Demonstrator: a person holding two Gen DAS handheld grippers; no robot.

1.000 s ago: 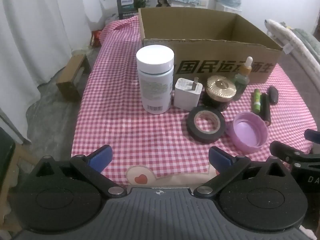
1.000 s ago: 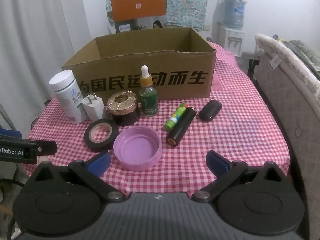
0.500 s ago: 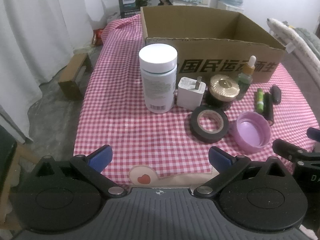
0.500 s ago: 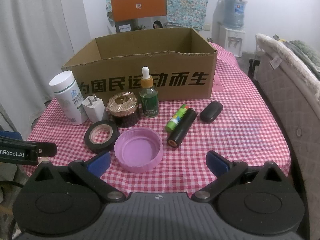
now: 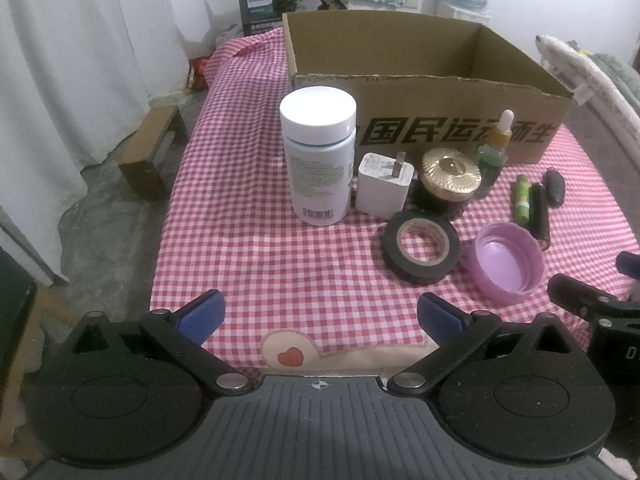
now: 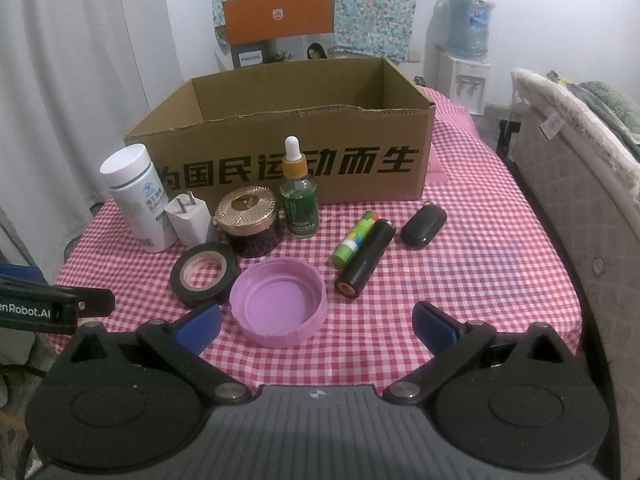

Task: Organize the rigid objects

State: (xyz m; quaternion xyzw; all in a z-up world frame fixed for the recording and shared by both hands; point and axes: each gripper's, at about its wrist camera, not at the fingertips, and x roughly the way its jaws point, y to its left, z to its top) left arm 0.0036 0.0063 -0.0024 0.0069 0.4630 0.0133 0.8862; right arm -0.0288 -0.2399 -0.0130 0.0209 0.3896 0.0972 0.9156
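Nine loose items lie mid-frame on the red-checked worktop (image 6: 480, 280) before one open brown cardboard box (image 6: 288, 136). Left claw (image 5: 318, 314) and right claw (image 6: 316, 326), both at lower frame, gape wide, holding nothing.

Cardboard box (image 6: 288, 140) sits at counter (image 6: 480, 264) rear. Before it, left to right: bottle (image 6: 136, 196), charger (image 6: 190, 222), jar (image 6: 248, 220), dropper bottle (image 6: 299, 200), tube (image 6: 354, 238), cylinder (image 6: 366, 256), key fob (image 6: 423, 224). Tape roll (image 6: 204, 274) and lid (image 6: 278, 306) lie nearer the front edge.
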